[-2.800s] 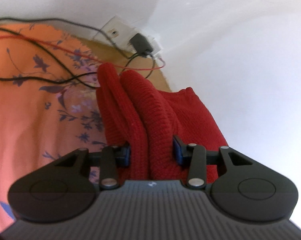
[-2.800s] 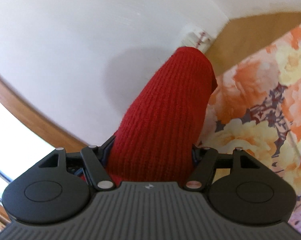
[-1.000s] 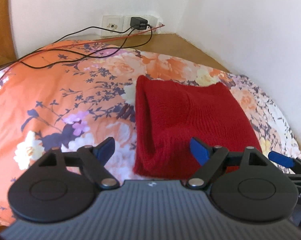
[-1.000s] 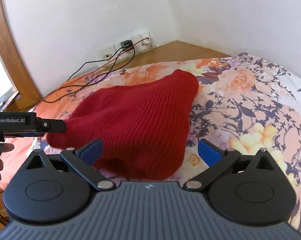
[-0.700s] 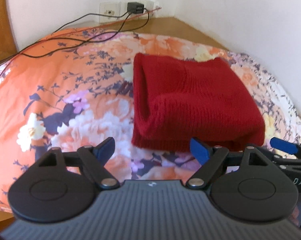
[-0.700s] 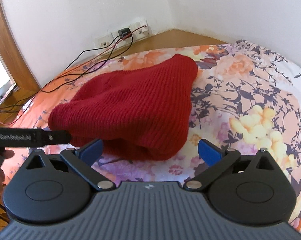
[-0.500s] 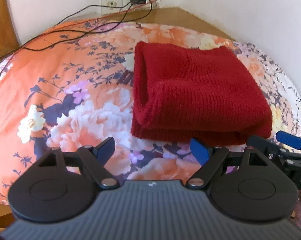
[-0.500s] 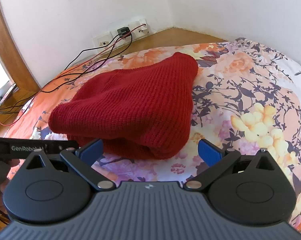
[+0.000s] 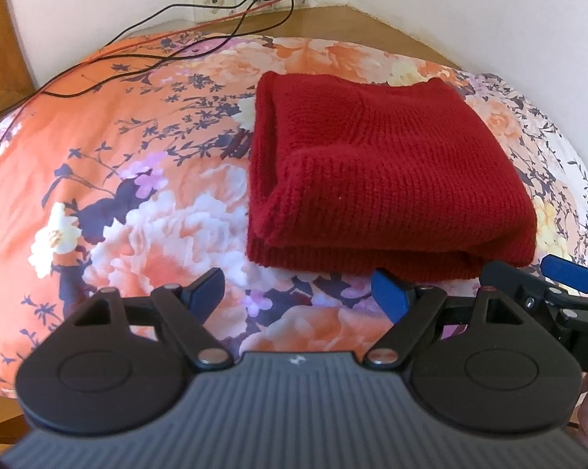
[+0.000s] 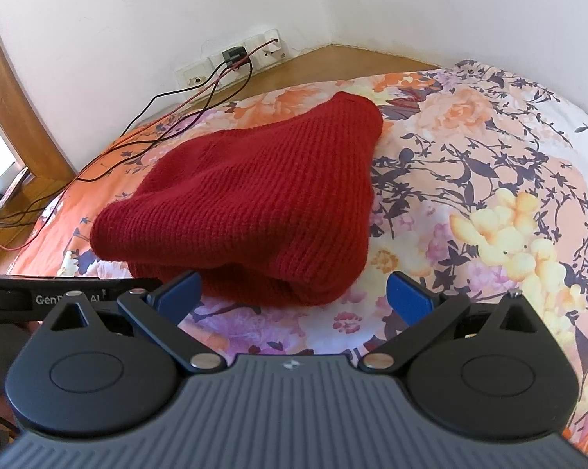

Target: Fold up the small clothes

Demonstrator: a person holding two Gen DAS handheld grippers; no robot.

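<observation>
The red knitted garment (image 9: 380, 172), gripped and lifted by both grippers moments ago, has been released and is laid folded near the bed's (image 9: 137, 203) far corner. The left gripper (image 9: 300, 287) and right gripper (image 10: 292, 287) are spread wide, empty; this fold is judged done.

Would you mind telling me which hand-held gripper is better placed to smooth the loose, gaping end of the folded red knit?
Left, probably. The red knit gapes open on its left end, which lies ahead of the open left hand-held gripper. The right hand-held gripper, also open, faces the closed fold edge.
</observation>
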